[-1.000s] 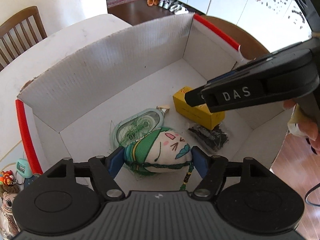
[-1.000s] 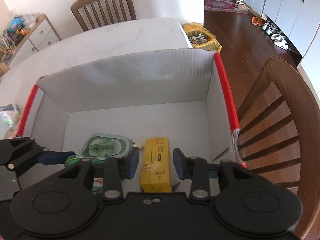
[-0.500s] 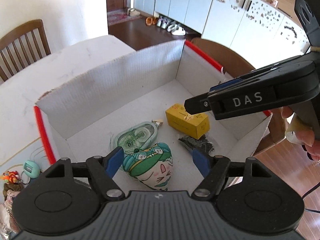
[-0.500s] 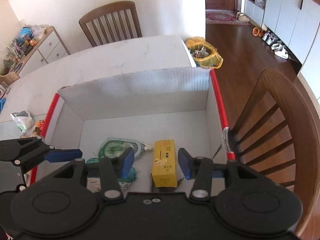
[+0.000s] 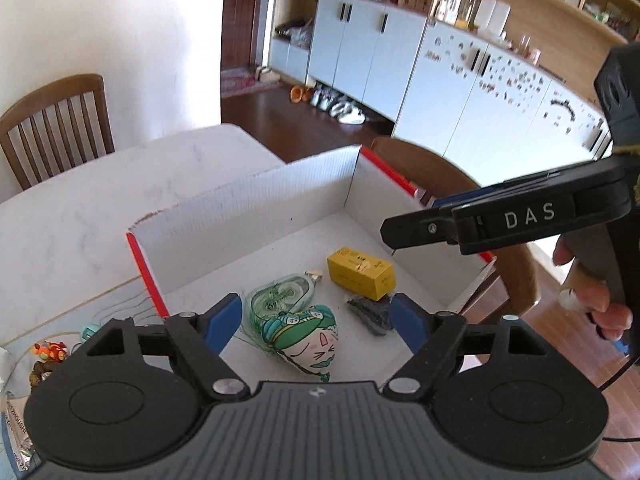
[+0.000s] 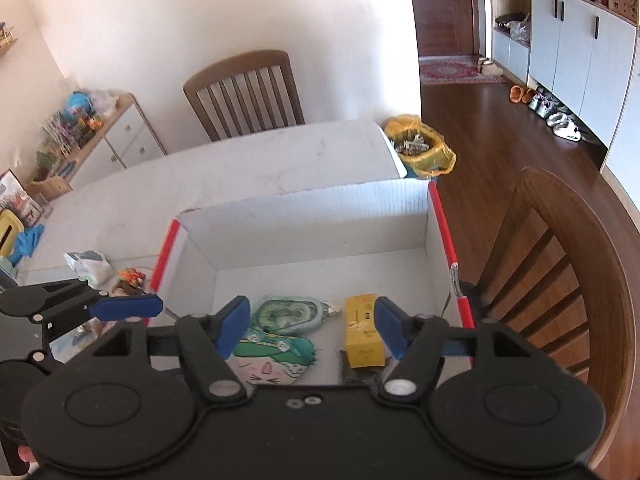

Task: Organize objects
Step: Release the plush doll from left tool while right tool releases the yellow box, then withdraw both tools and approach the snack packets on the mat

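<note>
A white cardboard box (image 5: 256, 204) with red edges stands on the table. Inside lie a green-and-white plush face toy (image 5: 308, 340), a green tape dispenser (image 5: 280, 296), a yellow carton (image 5: 360, 272) and a small dark packet (image 5: 370, 312). My left gripper (image 5: 316, 318) is open and empty above the box's near side. My right gripper (image 6: 310, 326) is open and empty above the same box; the toy (image 6: 272, 360), the dispenser (image 6: 290, 314) and the carton (image 6: 362, 340) show below it. The left gripper also shows in the right wrist view (image 6: 120, 306).
Small toys and a keychain (image 5: 50, 354) lie on the white table (image 5: 80, 208) left of the box; a plastic bag (image 6: 88, 266) lies there too. Wooden chairs stand at the far side (image 6: 244, 92) and right of the box (image 6: 560, 260). A yellow bin (image 6: 420, 148) stands on the floor.
Both grippers have risen and pulled back from the box. The left one has let go of the plush toy, which now lies in the box. Both jaws have opened wider.
</note>
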### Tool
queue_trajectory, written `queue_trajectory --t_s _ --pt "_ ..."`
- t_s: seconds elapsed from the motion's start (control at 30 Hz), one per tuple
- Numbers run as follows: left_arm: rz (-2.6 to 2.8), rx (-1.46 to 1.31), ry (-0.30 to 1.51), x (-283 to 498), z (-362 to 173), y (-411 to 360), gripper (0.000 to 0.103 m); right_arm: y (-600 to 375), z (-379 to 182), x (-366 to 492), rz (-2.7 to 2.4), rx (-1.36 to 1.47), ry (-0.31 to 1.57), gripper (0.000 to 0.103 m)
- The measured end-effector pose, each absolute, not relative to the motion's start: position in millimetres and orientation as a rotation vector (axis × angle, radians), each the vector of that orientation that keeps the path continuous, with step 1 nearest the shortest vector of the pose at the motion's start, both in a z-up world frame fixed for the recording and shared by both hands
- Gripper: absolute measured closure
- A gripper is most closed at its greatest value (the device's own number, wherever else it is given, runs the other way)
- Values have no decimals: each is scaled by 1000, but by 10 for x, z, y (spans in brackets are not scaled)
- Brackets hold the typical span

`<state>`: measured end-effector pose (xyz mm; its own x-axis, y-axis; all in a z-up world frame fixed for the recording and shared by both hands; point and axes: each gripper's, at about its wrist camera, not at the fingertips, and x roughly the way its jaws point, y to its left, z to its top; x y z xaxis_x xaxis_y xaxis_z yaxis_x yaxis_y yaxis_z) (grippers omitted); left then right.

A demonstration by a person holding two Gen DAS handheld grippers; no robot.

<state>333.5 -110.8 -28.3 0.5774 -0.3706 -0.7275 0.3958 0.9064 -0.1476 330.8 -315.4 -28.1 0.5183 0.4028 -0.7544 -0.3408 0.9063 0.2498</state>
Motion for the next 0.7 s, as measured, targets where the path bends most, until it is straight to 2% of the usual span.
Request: queue_trajectory --t_s 0.4,0.47,0.53,0.7 --pt "-435 6 736 2950 -11 -666 15 -3004 58 2855 491 103 761 7" --pt "-428 -8 729 2900 20 -551 14 -2939 89 2776 502 92 736 6" --pt "-417 -26 724 2849 48 -423 7 -2873 110 2702 516 91 720 4" --pt "-412 -65 706 2729 129 -94 6 -2700 148 2516 521 95 687 1"
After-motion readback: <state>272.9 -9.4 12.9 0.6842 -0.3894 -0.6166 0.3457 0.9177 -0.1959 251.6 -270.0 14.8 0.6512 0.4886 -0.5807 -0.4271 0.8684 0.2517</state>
